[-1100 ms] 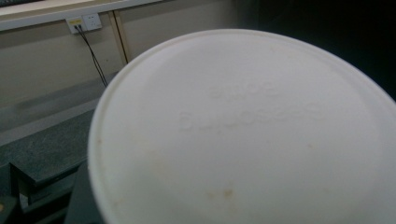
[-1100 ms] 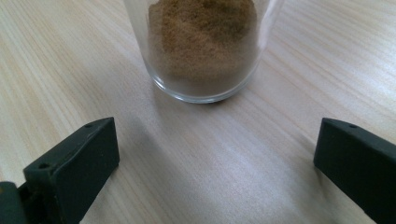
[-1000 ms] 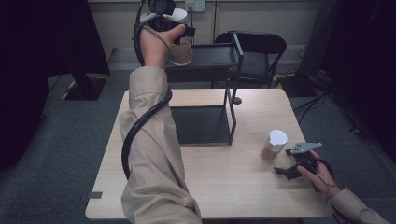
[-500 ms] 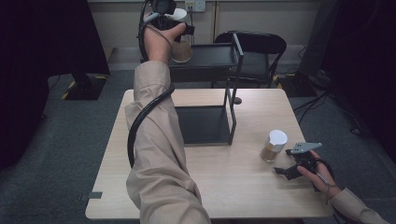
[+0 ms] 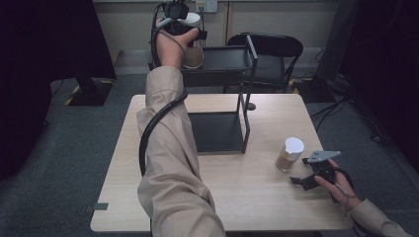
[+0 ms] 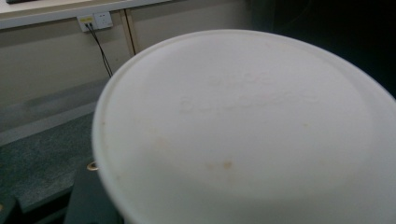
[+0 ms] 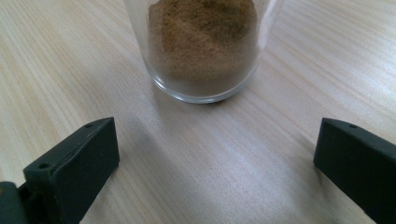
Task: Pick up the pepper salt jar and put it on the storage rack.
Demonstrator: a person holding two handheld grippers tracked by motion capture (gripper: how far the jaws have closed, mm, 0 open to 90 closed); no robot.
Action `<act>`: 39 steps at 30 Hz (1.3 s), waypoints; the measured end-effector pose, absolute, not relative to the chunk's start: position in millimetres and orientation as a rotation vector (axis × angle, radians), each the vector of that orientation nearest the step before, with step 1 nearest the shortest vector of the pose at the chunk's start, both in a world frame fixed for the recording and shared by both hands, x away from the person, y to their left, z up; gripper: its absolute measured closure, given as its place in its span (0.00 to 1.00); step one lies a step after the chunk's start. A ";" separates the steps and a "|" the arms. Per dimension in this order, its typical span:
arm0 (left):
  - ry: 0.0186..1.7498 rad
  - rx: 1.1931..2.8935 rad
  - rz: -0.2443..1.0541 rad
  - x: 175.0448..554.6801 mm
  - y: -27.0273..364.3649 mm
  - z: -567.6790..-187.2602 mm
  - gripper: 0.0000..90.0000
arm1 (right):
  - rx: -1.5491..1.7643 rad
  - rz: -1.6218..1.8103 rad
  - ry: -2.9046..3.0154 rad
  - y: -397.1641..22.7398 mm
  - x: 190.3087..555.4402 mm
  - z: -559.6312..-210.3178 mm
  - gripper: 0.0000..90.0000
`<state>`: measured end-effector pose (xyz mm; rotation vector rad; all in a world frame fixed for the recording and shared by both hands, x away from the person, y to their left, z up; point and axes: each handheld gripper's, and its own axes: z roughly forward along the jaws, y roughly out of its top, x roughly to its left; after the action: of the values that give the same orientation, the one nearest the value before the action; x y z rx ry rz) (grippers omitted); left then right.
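Observation:
A glass jar [image 5: 192, 55] of brown powder with a white lid [image 6: 243, 130] is at the left end of the black rack's upper shelf [image 5: 225, 59]. My left gripper [image 5: 190, 35] is shut on it, the arm stretched far forward. I cannot tell whether the jar's base touches the shelf. A second white-lidded jar [image 5: 289, 154] of the same brown powder [image 7: 203, 46] stands on the wooden table [image 5: 247, 207] at the right. My right gripper [image 5: 300, 180] lies low just in front of it, open, with bare table between its fingers [image 7: 74, 168].
The black two-level rack has a lower shelf [image 5: 217, 131] resting on the table's middle and a thin upright post [image 5: 242, 118]. A black chair [image 5: 272, 49] stands behind the table. Grey carpet surrounds it.
The left hand with its jar has sunk slightly toward the upper shelf. The right gripper and its jar have stayed put.

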<state>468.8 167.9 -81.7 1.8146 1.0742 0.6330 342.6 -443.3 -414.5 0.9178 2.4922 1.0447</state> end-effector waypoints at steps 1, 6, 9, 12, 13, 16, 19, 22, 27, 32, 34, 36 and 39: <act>1.075 1.814 0.632 468.7 168.3 -81.9 0.40 | 0.918 1.045 2.492 -443.3 342.6 -414.5 0.00; 1.083 1.813 0.638 467.7 166.6 -81.3 0.40 | 0.918 1.045 2.492 -443.3 342.6 -414.5 0.00; 1.090 1.805 0.645 466.3 165.8 -82.7 0.36 | 0.917 1.045 2.492 -443.3 342.6 -414.5 0.00; 1.127 1.778 0.667 460.4 162.2 -84.3 0.19 | 0.918 1.045 2.492 -443.3 342.6 -414.5 0.00; 1.127 1.778 0.667 460.4 162.2 -84.3 0.17 | 0.918 1.045 2.492 -443.3 342.5 -414.5 0.00; 1.133 1.762 0.663 453.0 162.7 -86.2 0.09 | 0.918 1.044 2.492 -443.3 342.6 -414.5 0.00; 1.139 1.749 0.655 447.5 164.8 -88.7 0.04 | 0.917 1.045 2.492 -443.3 342.6 -414.5 0.00; 1.144 1.722 0.643 440.9 168.5 -93.1 0.01 | 0.917 1.045 2.492 -443.3 342.6 -414.5 0.00; 1.133 1.716 0.615 431.1 173.8 -100.9 0.00 | 0.918 1.045 2.492 -443.3 342.6 -414.5 0.00; 1.121 1.723 0.605 424.0 174.3 -107.6 0.00 | 0.918 1.045 2.492 -443.3 342.5 -414.5 0.00; 1.109 1.711 0.598 418.3 175.5 -113.6 0.01 | 0.918 1.045 2.492 -443.3 342.6 -414.5 0.00; 1.109 1.702 0.587 414.9 176.2 -117.8 0.00 | 0.918 1.045 2.492 -443.3 342.6 -414.5 0.00; 1.105 1.699 0.581 411.6 177.3 -122.1 0.00 | 0.915 1.045 2.492 -443.4 342.7 -414.6 0.00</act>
<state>411.6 177.3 -122.1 1.6987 1.1046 0.5813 342.7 -443.4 -414.6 0.9148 2.4919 1.0452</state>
